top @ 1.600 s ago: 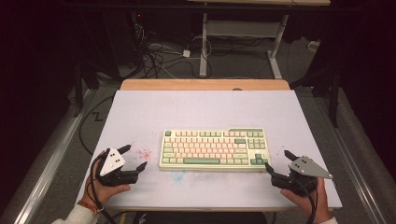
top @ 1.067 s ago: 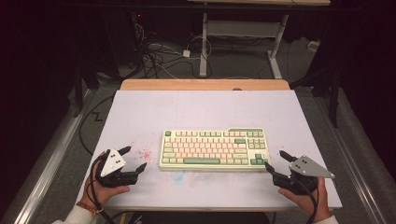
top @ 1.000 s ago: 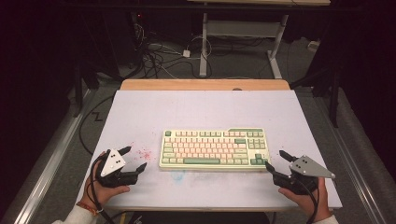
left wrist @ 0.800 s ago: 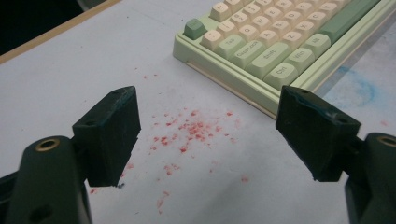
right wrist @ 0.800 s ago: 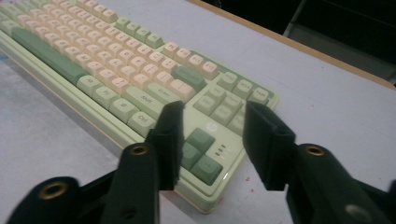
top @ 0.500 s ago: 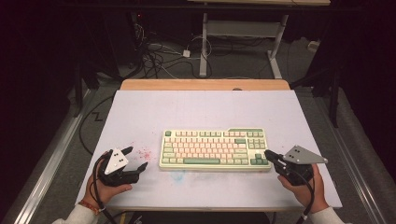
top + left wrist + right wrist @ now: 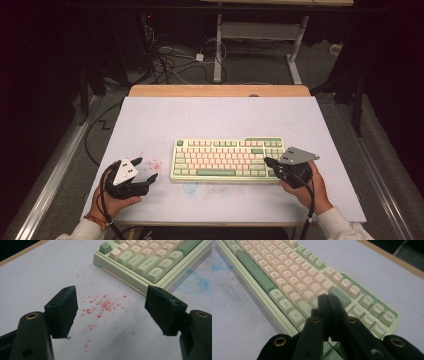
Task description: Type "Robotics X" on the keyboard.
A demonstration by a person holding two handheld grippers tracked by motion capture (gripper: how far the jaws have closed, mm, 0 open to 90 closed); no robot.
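A pale green keyboard [image 7: 227, 159] with cream and green keys lies flat in the middle of the white table [image 7: 220, 120]. My left gripper [image 7: 146, 171] rests open near the front left, a short way from the keyboard's left end [image 7: 130, 267], with nothing between its jaws [image 7: 110, 312]. My right gripper [image 7: 269, 163] is shut, its tips [image 7: 328, 300] hovering over the keys [image 7: 312, 287] at the keyboard's right end. Nothing is held between them.
Red specks [image 7: 100, 308] stain the table under my left gripper, and a faint blue smudge [image 7: 195, 285] lies in front of the keyboard. A wooden strip [image 7: 220, 90] edges the table's far side. Cables [image 7: 170, 60] and desk legs [image 7: 218, 45] stand on the floor beyond.
My right gripper has shut and moved left and forward over the keyboard's right end. My left gripper has edged slightly right toward the keyboard and stays open.
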